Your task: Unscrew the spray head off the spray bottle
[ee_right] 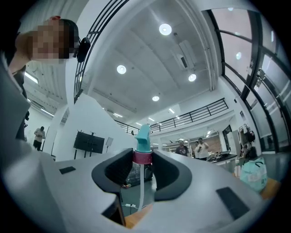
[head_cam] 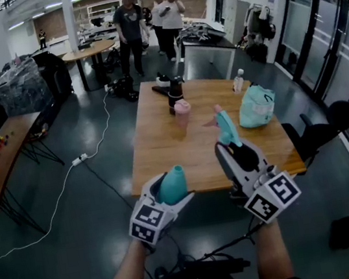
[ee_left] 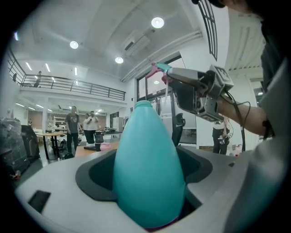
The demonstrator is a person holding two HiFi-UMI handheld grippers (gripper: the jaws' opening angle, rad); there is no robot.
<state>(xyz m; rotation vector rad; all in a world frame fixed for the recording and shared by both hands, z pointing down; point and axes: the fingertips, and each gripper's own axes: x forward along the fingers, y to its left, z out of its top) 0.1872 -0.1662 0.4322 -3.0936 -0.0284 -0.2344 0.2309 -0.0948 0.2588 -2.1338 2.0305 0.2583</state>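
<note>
While our left gripper (head_cam: 163, 202) clamps the bottle (head_cam: 172, 185) just off the table (head_cam: 162, 145), our right gripper (head_cam: 230, 148) grasps the detached spray head (head_cam: 226, 127) over that table.

Two tools (head_cam: 169, 199) (head_cam: 232, 145), one teal bottle (head_cam: 172, 183), one detached spray head (head_cam: 226, 126)

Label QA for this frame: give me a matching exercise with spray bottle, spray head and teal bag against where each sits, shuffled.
1. spray bottle
2. spray head
3. teal bag

A. on the wooden table
B. held in the right gripper
C. held in the left gripper

Pairs: 1-C, 2-B, 3-A
</note>
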